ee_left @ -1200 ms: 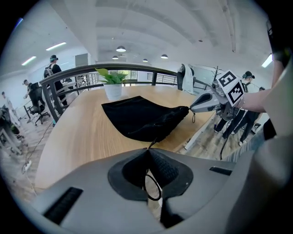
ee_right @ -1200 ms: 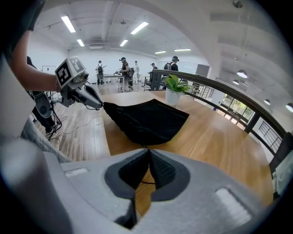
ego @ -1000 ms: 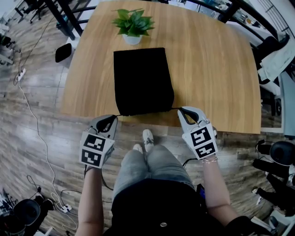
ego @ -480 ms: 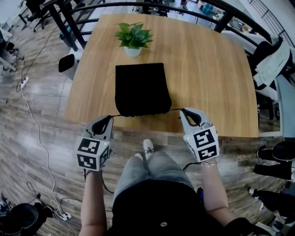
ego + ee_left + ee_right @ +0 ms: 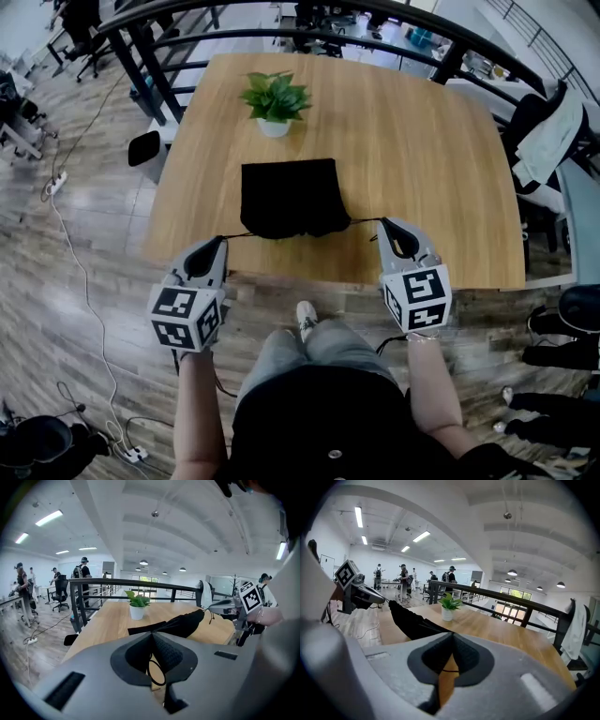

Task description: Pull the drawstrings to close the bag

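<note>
Mid-frame on wooden table: black drawstring bag, mouth now bunched tighter and lifted compared with a second ago. Lower left and lower right: left gripper and right gripper, raised higher, each clamped tight on a taut drawstring. Closure seemingly almost complete.

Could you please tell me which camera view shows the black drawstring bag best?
The head view: it shows the whole black drawstring bag from above on the wooden table, its mouth gathered and the drawstrings stretched out to either side. The left gripper view and the right gripper view show it only side-on and partly hidden.
</note>
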`<state>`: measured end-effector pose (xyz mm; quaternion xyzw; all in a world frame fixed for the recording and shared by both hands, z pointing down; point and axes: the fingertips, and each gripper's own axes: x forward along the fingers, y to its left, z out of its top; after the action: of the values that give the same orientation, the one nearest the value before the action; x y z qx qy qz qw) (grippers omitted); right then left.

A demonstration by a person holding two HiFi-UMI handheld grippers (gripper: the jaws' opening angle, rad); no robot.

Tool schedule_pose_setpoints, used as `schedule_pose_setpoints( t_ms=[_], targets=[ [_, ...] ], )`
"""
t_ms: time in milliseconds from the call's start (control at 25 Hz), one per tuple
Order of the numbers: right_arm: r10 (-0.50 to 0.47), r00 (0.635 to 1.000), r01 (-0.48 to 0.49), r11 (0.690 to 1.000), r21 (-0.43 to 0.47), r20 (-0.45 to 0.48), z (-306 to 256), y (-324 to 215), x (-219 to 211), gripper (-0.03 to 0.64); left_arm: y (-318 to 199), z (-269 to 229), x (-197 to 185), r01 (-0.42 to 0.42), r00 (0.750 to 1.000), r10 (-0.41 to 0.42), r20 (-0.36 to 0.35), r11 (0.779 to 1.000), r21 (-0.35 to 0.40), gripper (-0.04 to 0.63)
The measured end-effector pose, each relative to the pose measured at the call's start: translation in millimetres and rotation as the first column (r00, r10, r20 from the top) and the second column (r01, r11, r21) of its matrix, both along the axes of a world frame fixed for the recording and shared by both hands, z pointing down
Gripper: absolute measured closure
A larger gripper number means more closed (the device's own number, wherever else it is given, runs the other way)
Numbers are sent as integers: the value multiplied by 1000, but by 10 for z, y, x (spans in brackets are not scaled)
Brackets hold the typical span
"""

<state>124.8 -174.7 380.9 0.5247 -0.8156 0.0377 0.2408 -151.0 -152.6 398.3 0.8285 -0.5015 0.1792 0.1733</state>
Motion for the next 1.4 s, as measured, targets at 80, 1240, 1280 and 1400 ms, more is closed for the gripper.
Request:
schedule_pose_setpoints(
  t_ms=[80, 1240, 1280, 1400],
  targets=[
    [26, 1000, -27, 999, 21, 12, -86, -20, 44, 615, -24, -75, -42, 27, 1000, -27, -14, 999, 20, 575],
    [202, 973, -215, 969, 124, 108, -552, -322, 736, 617, -226, -494, -437, 182, 983, -180, -26, 972, 147, 575],
    [206, 972, -219, 968, 125, 112, -555, -329, 747, 617, -230, -498, -451, 186, 983, -184, -25, 971, 149, 575],
    [216, 969, -230, 965, 128, 118, -564, -352, 783, 617, -248, -504, -500, 197, 980, -196, -26, 969, 151, 575]
  ],
)
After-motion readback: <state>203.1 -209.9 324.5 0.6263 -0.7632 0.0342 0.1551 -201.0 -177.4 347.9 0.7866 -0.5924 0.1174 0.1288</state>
